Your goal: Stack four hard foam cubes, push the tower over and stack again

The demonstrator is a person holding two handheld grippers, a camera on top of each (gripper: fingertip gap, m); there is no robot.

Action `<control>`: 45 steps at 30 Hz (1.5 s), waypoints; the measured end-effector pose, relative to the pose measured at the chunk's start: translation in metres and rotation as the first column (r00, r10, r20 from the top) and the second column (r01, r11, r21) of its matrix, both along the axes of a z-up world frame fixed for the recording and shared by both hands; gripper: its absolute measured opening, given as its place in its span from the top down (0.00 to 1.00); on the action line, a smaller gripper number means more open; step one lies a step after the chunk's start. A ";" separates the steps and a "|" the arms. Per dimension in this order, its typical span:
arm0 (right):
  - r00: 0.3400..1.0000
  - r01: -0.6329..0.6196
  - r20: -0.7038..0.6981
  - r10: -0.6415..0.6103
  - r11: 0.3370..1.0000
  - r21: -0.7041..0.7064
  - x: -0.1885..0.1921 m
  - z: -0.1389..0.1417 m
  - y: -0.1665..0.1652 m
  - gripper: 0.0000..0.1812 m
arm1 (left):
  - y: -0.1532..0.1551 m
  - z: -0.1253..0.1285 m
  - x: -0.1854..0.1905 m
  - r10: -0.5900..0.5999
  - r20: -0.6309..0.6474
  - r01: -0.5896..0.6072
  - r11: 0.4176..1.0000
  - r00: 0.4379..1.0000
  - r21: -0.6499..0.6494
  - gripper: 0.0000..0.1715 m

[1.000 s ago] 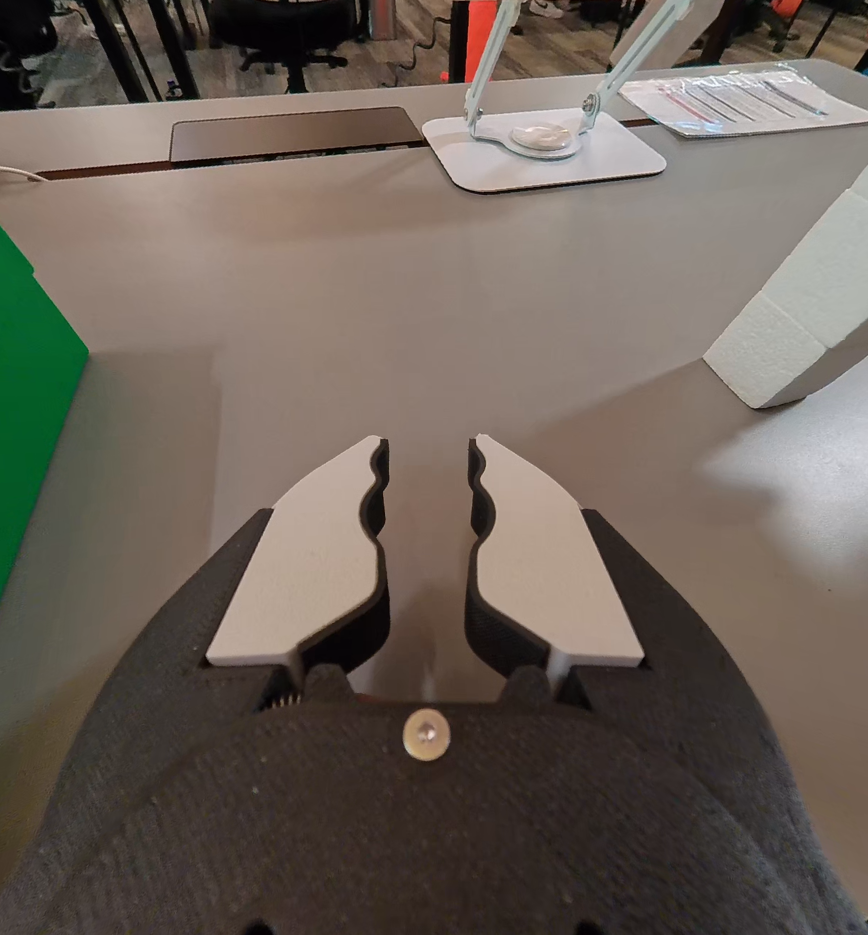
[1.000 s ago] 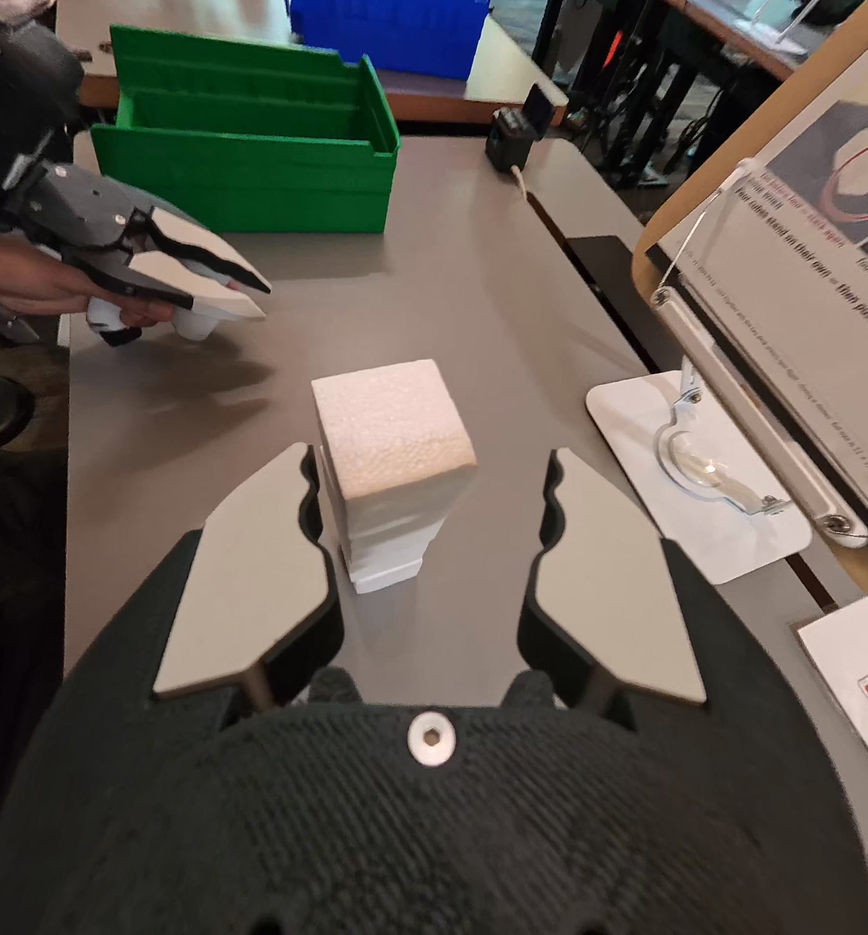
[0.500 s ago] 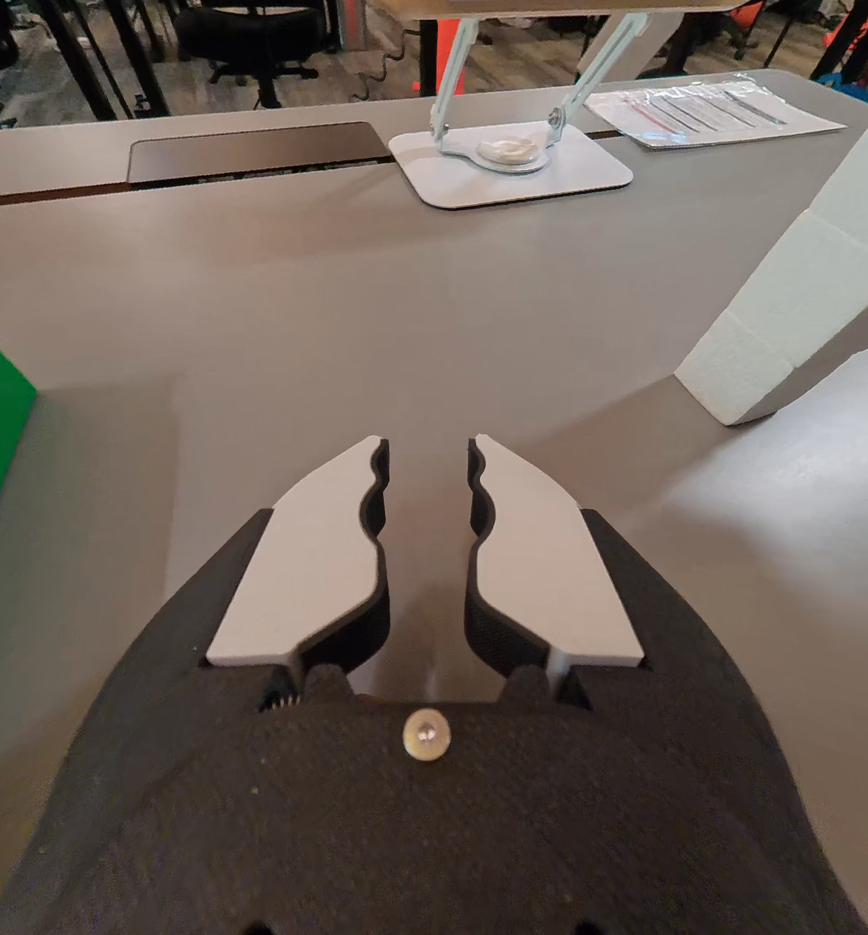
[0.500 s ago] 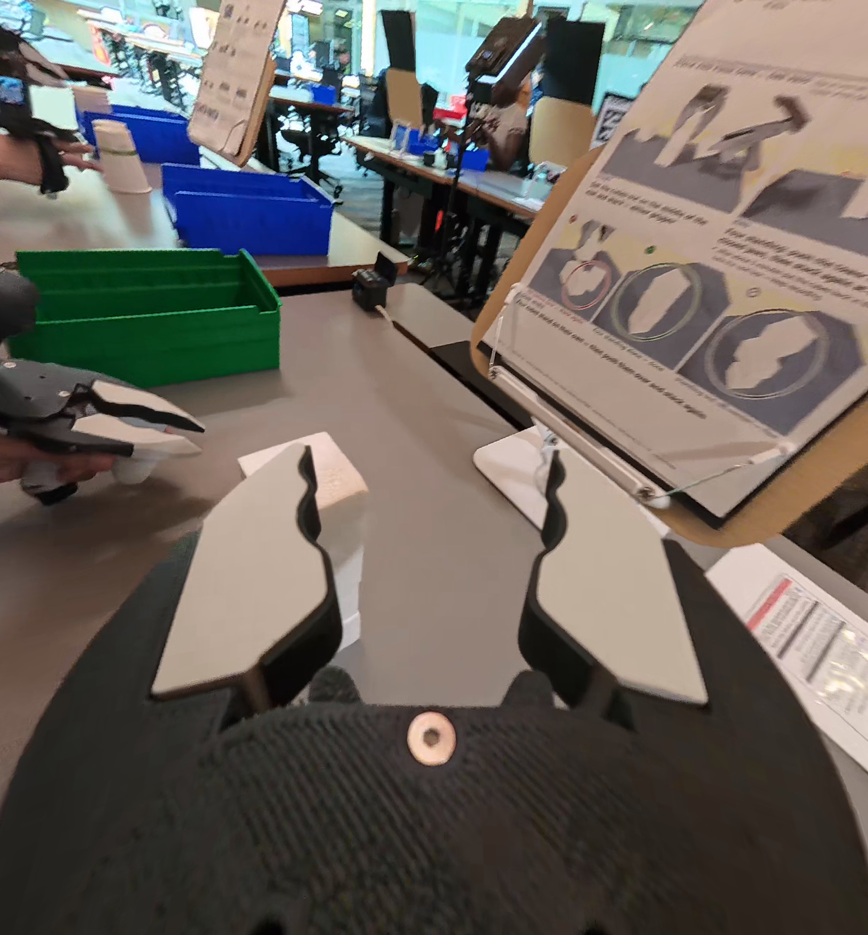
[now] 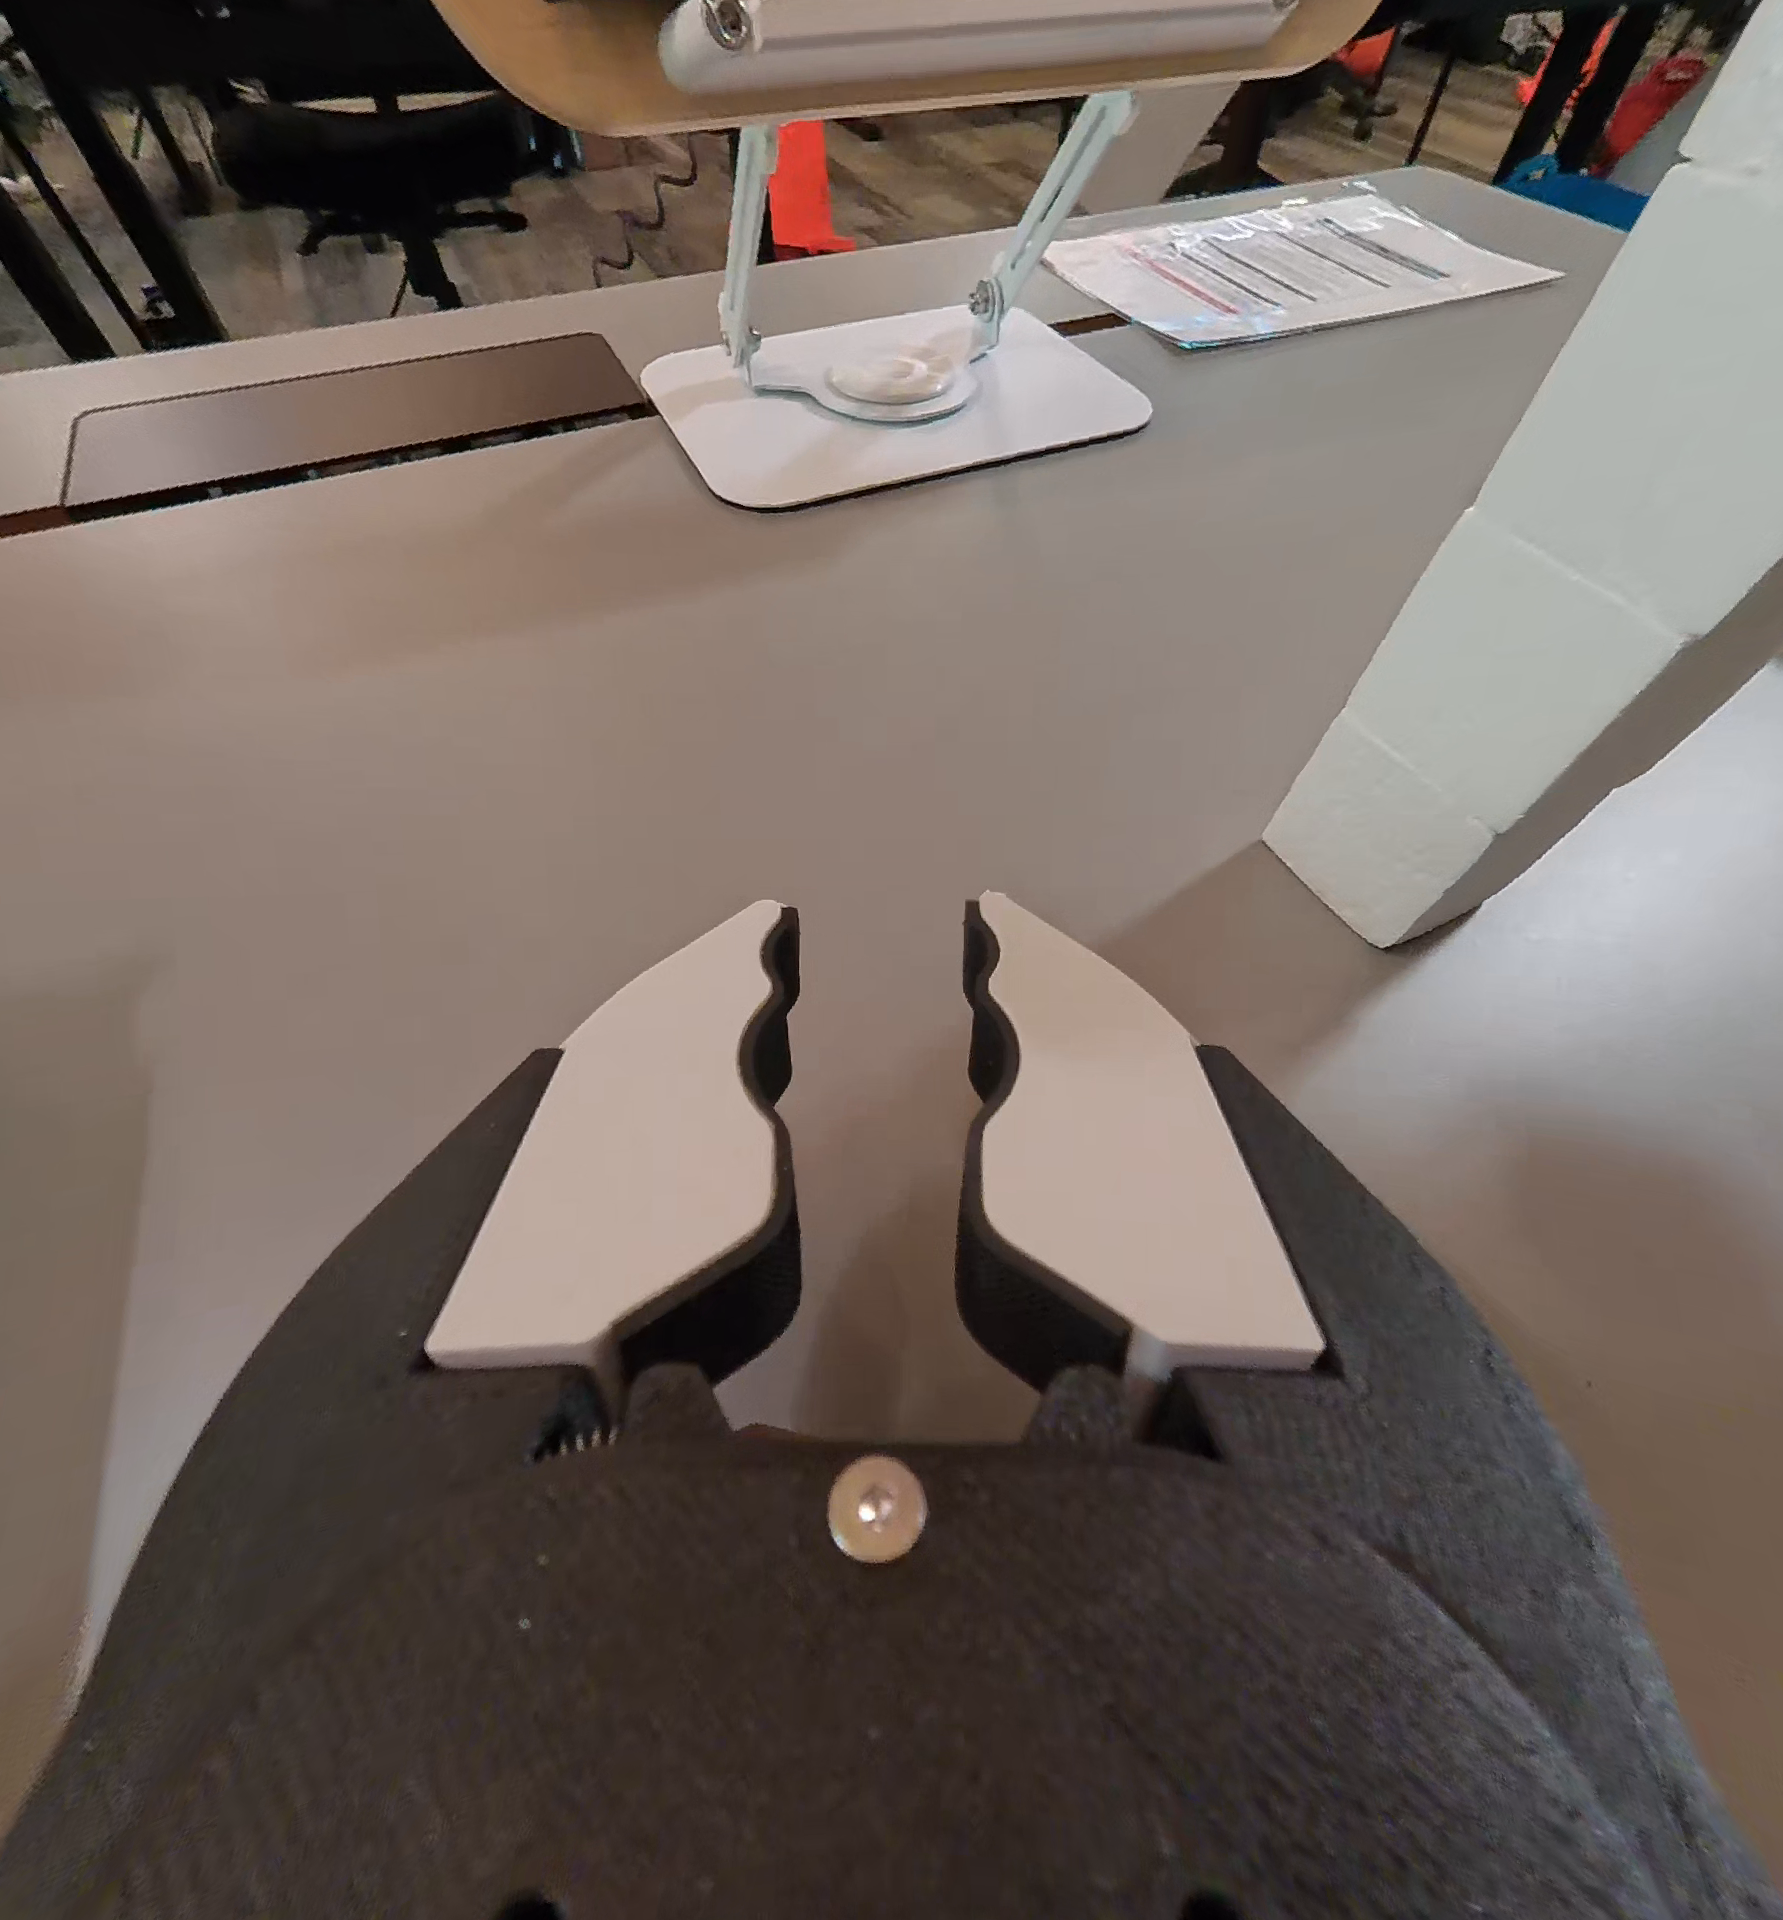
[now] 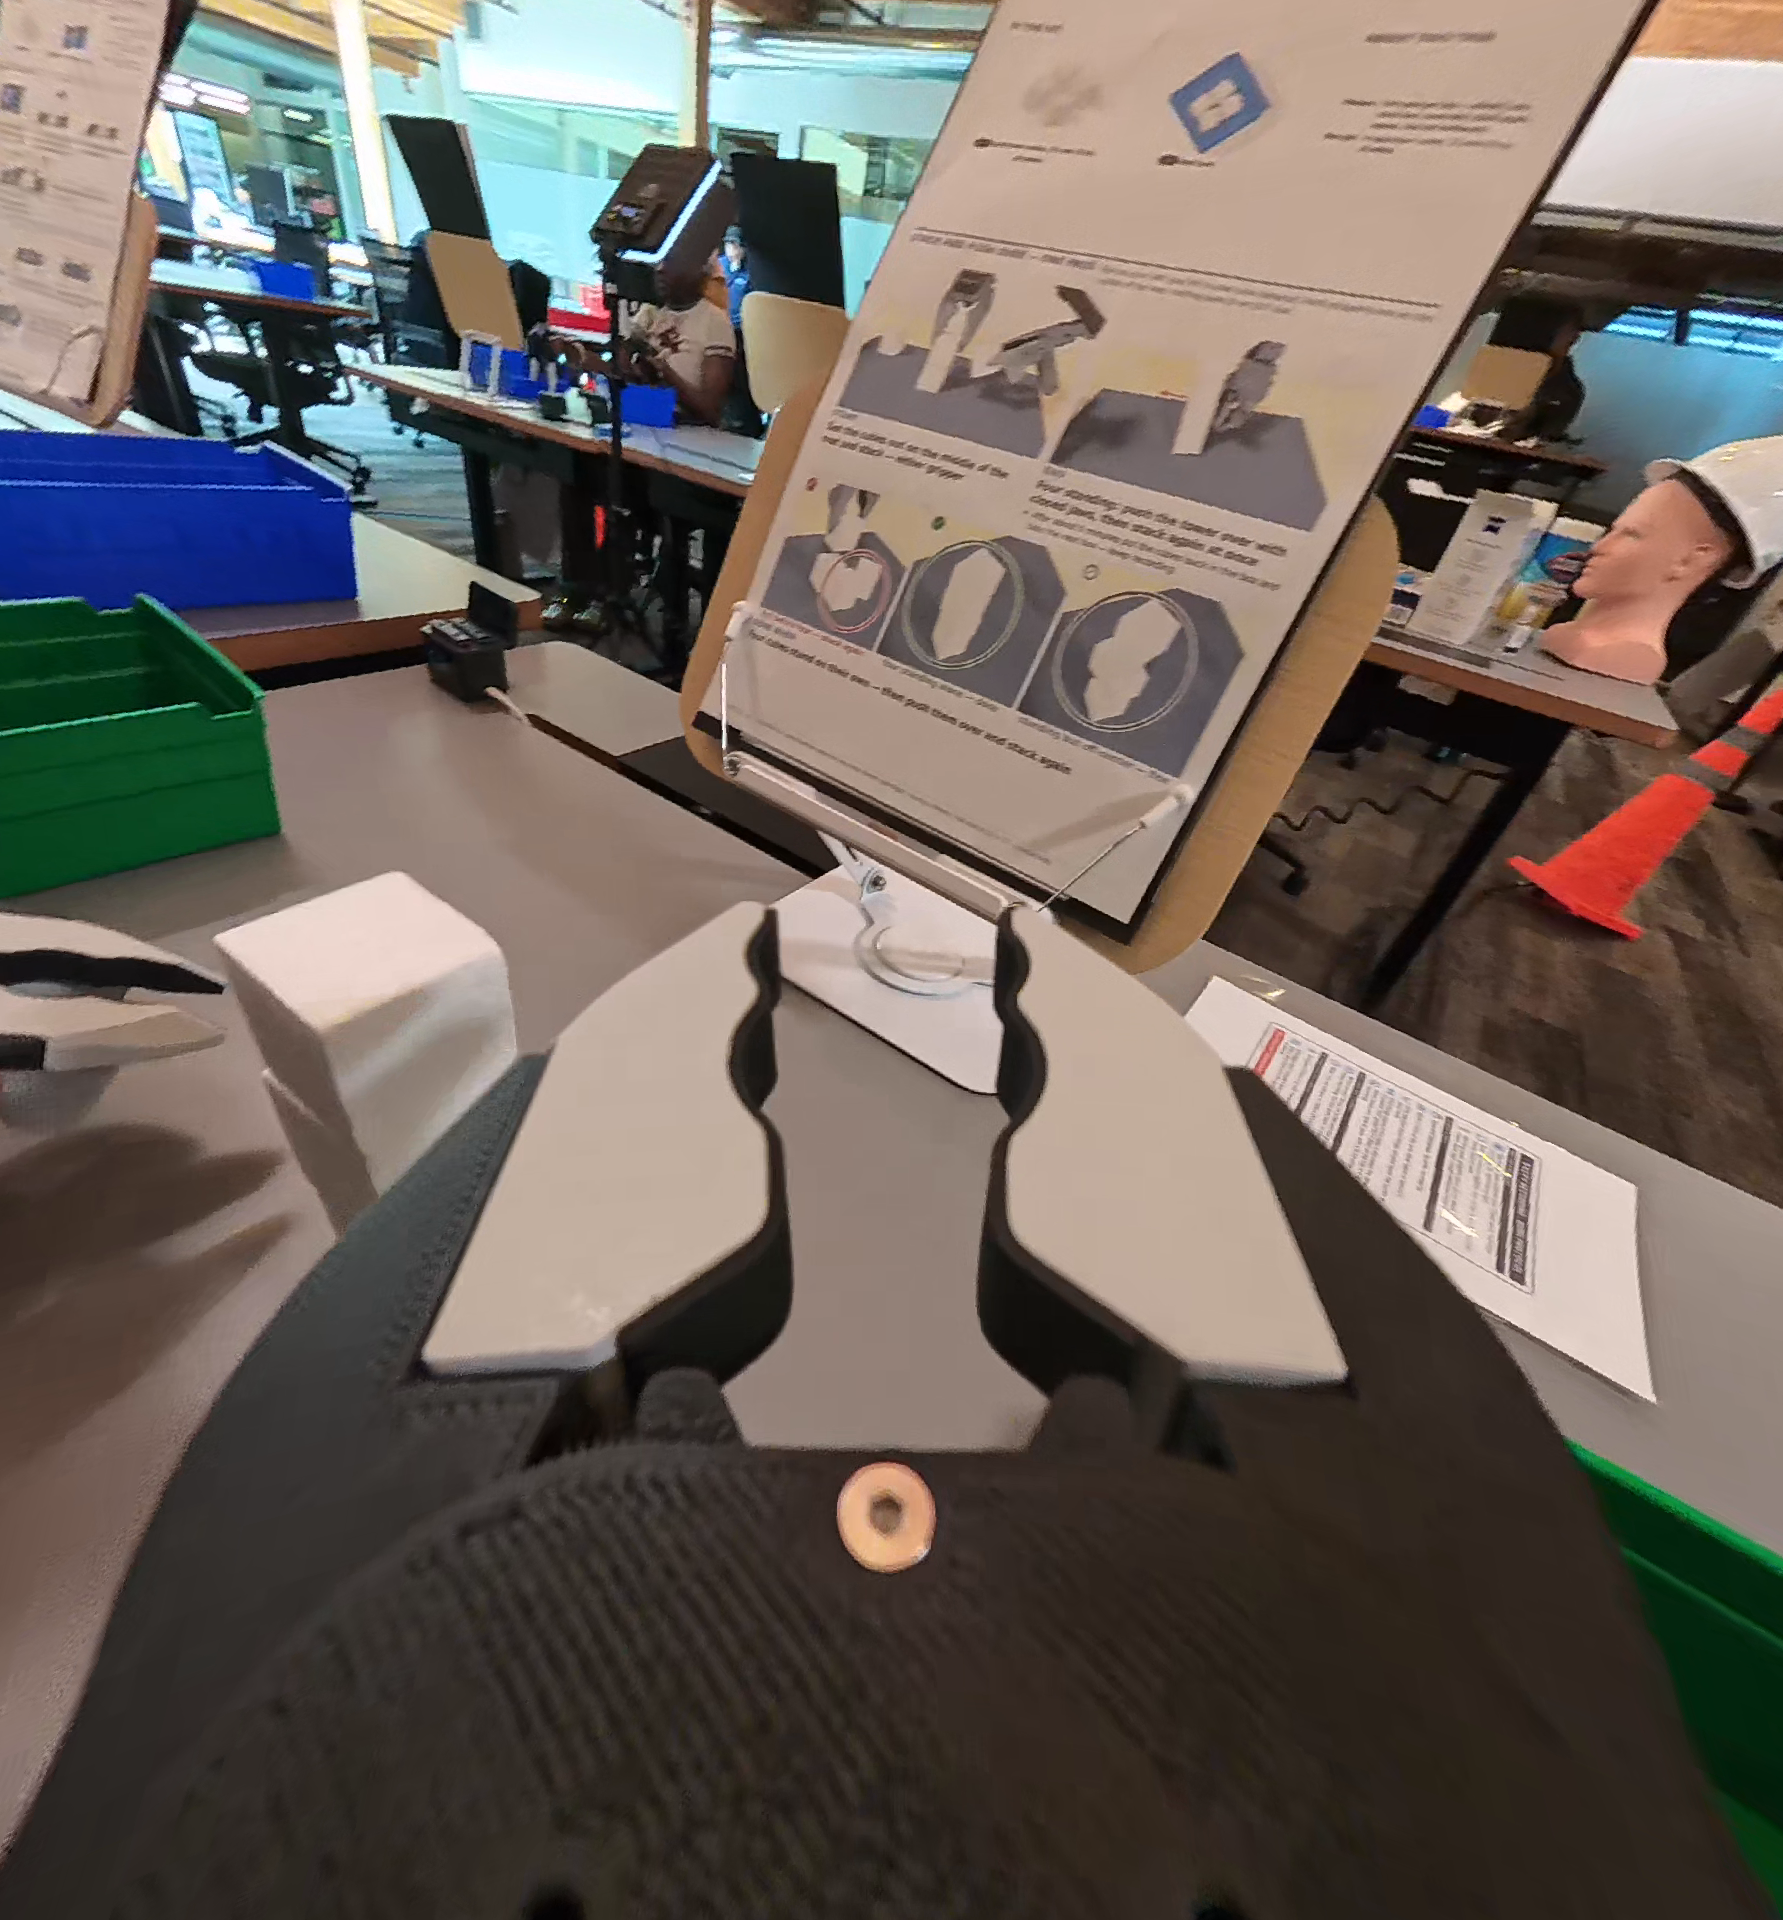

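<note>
Bright even indoor light, soft shadows, wide-angle bending — motion blur at left

Two matching grippers: left gripper [image 5: 879, 914] and right gripper [image 6: 882, 925], each with a black, ribbed-textured body, pale grey flat finger plates, wavy black inner edges, one round silver screw at centre
</note>
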State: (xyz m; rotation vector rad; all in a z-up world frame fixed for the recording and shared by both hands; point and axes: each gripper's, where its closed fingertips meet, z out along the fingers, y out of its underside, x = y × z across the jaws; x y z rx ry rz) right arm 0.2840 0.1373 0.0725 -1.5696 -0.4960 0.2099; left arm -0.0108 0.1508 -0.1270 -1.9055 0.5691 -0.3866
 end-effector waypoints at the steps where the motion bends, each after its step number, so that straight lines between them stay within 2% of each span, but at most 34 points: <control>1: 1.000 0.008 -0.014 -0.008 1.000 0.001 0.001 0.000 0.002 0.79 | 0.000 0.001 -0.002 0.009 0.001 -0.009 1.000 1.000 0.006 0.83; 4: 0.998 0.005 -0.062 -0.007 0.999 -0.040 -0.002 -0.004 0.009 0.81 | -0.002 0.004 -0.012 0.039 0.012 -0.039 0.999 0.999 0.015 0.84; 7: 0.994 0.015 -0.106 -0.022 0.998 -0.066 -0.006 -0.006 0.016 0.90 | -0.003 0.005 -0.020 0.067 0.031 -0.067 0.998 0.997 0.010 0.85; 9: 0.992 0.003 -0.127 -0.012 0.997 -0.072 -0.011 -0.006 0.018 1.00 | -0.005 0.005 -0.024 0.077 0.042 -0.077 0.997 0.996 0.003 0.85; 12: 0.984 0.028 -0.170 -0.045 0.995 -0.101 -0.013 -0.006 0.023 1.00 | -0.007 0.007 -0.027 0.085 0.053 -0.085 0.996 0.995 -0.008 0.87; 16: 0.978 0.089 -0.167 -0.125 0.974 -0.207 -0.009 -0.019 0.021 1.00 | -0.005 0.014 -0.018 0.068 0.113 -0.065 0.997 0.991 -0.032 0.89; 23: 0.960 0.216 -0.152 -0.233 0.969 -0.122 0.012 -0.003 -0.002 1.00 | 0.005 0.016 0.013 0.011 0.162 -0.001 0.998 0.987 -0.063 0.86; 25: 0.950 0.270 -0.120 -0.287 0.953 -0.140 0.024 -0.006 -0.004 1.00 | 0.005 0.014 0.019 -0.002 0.173 0.015 0.997 0.985 -0.075 0.86; 28: 0.924 0.365 -0.031 -0.381 0.905 -0.217 0.041 -0.025 0.000 1.00 | 0.002 0.015 0.021 -0.018 0.204 0.036 0.996 0.979 -0.086 0.86; 32: 0.926 0.356 -0.050 -0.374 0.909 -0.215 0.037 -0.036 0.009 1.00 | 0.003 0.018 0.011 0.011 0.235 0.007 0.997 0.972 -0.074 0.93; 36: 0.935 0.331 -0.060 -0.350 0.921 -0.207 0.029 -0.038 0.016 1.00 | 0.001 0.015 0.002 0.034 0.241 -0.012 0.996 0.970 -0.092 0.93; 40: 0.977 0.182 -0.075 -0.202 0.960 -0.213 0.001 -0.037 0.017 1.00 | -0.003 0.017 -0.010 0.059 0.233 -0.043 0.996 0.971 -0.075 0.97; 45: 0.982 0.121 -0.120 -0.143 0.977 -0.173 -0.018 -0.024 0.016 1.00 | -0.006 0.018 -0.018 0.058 0.263 -0.038 0.996 0.963 -0.077 1.00</control>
